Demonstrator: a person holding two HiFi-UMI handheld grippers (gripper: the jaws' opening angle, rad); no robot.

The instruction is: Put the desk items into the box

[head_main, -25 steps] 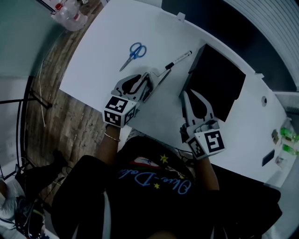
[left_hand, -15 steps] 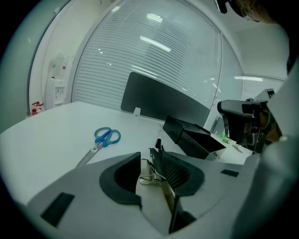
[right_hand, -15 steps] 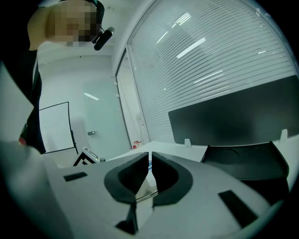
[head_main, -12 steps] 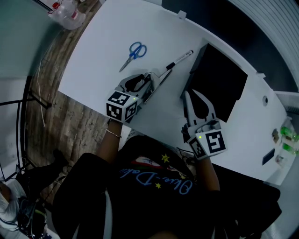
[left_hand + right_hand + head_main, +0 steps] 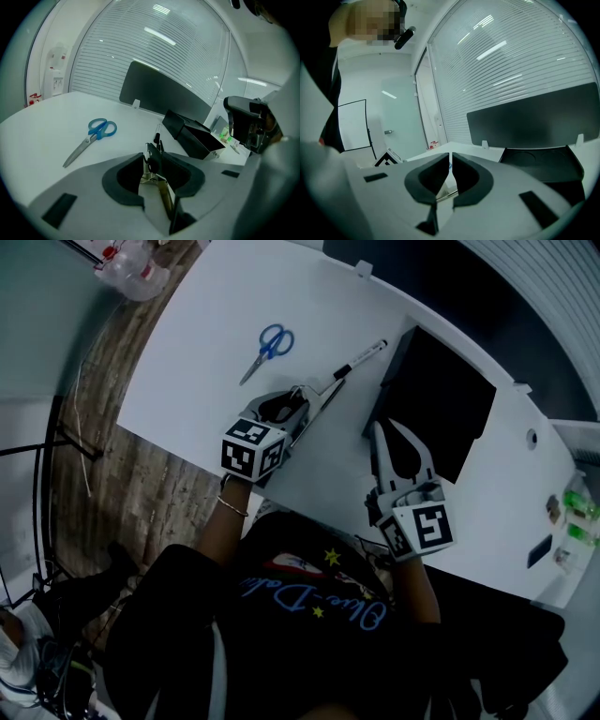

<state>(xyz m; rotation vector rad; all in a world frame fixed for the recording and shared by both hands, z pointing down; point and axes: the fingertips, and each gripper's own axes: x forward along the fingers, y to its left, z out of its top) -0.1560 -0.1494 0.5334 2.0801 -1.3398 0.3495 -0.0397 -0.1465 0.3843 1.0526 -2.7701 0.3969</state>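
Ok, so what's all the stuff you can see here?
table: one, white, under everything
scissors: one, blue handles, far left on the table
pen: one, black and white, beside the box
box: one, black, open, right side of the table
slim thing: one, black and metal, between the left gripper's jaws; can't tell what it is
bottles: a few, clear with red, on the floor past the table
left gripper: one, grey, jaws apart around the slim thing
right gripper: one, grey, shut, empty, next to the box
shirt: one, black, on the person
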